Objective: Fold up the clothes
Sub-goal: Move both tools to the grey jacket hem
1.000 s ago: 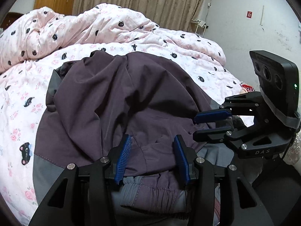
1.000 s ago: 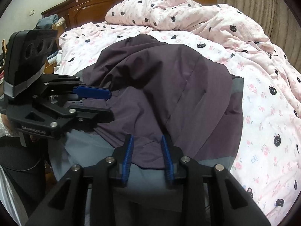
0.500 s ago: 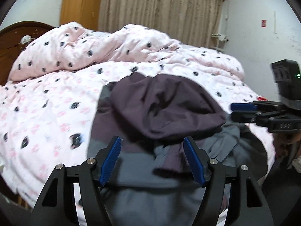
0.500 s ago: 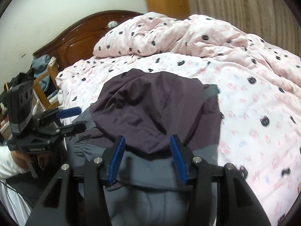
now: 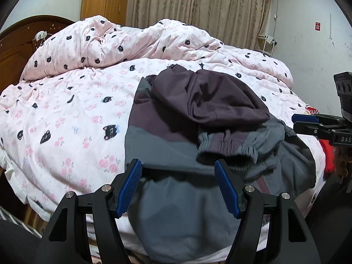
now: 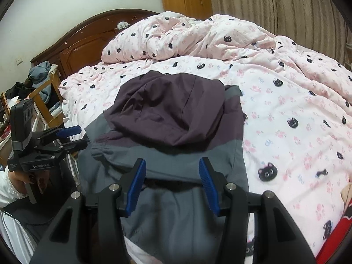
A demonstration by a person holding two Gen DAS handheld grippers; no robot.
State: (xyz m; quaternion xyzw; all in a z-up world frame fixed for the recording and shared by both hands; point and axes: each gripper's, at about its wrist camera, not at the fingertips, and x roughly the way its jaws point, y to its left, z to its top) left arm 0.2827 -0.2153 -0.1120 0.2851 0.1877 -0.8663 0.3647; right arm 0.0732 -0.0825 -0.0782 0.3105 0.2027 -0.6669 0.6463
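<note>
While jacket (image 5: pixel 198 118) lies at bed's (image 5: pixel 66 118) near edge, your left gripper (image 5: pixel 178 180) and right gripper (image 6: pixel 172 176) gape empty.

Open quilt (image 5: pixel 72 110) left of the jacket (image 5: pixel 198 101); bunched duvet (image 6: pixel 187 35) behind; headboard (image 6: pixel 83 41) beyond.

Jacket (image 5: pixel 198 114) on quilt (image 5: pixel 72 114) (near edge)

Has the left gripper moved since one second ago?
Yes. The left gripper has let go and pulled back from the jacket; its open jaws now frame the near grey hem, not the purple fold.
</note>
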